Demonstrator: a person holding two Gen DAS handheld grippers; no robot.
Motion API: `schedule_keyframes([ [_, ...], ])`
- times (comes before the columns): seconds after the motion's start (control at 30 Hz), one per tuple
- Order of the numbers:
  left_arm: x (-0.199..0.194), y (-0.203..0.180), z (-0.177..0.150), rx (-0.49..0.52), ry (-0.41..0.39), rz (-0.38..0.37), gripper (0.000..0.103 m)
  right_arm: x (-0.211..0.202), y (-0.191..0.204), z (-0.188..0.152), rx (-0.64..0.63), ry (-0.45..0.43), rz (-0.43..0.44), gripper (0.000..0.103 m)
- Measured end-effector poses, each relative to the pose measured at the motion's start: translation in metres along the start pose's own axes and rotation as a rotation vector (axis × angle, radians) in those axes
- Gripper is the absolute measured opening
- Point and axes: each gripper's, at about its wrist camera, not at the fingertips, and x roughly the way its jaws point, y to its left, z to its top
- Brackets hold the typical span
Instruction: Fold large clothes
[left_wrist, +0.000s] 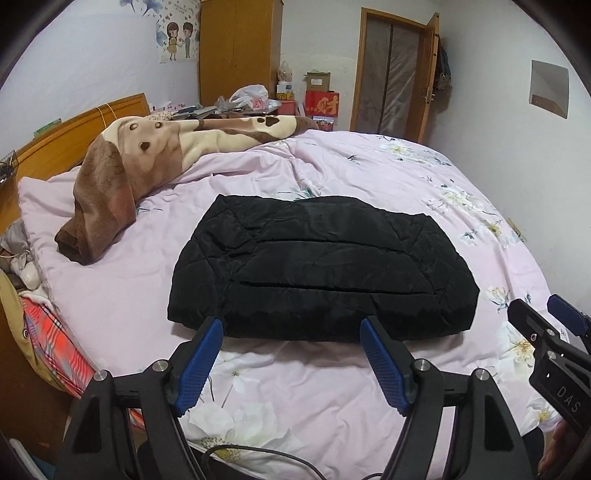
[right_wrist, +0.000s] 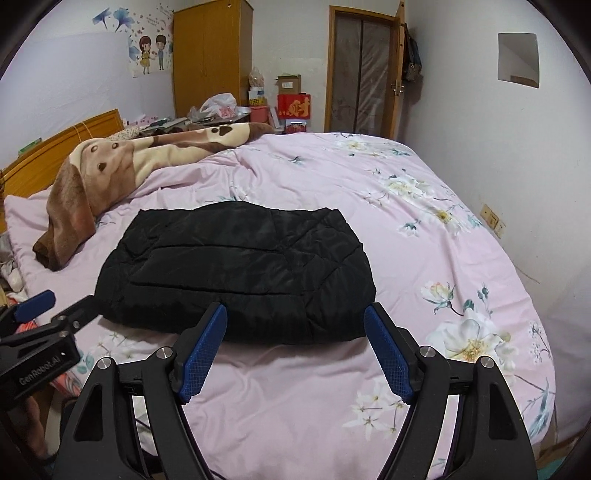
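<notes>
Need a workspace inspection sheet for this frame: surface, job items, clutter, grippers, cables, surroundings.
Surface: pink floral bedspread, creased.
Job's things: black quilted jacket, folded into a compact block, lying flat.
Clutter: brown dog-print blanket heaped by the headboard.
Grippers: left gripper and right gripper open, empty, short of the jacket.
Cables: dark cable at the near bed edge.
Surroundings: wooden wardrobe, door, boxes.

Each black hand-held gripper (left_wrist: 291, 325) carries blue ribbed pads (left_wrist: 197, 363) and silver screws (left_wrist: 160, 366).
</notes>
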Motion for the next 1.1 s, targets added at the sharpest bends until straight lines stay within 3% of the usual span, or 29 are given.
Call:
schedule_keyframes([
  [1.1,-0.014,-0.003,-0.009,0.017,-0.012,0.031,0.077,-0.012,0.008,-0.012,-0.017,-0.017,0.026,0.077],
])
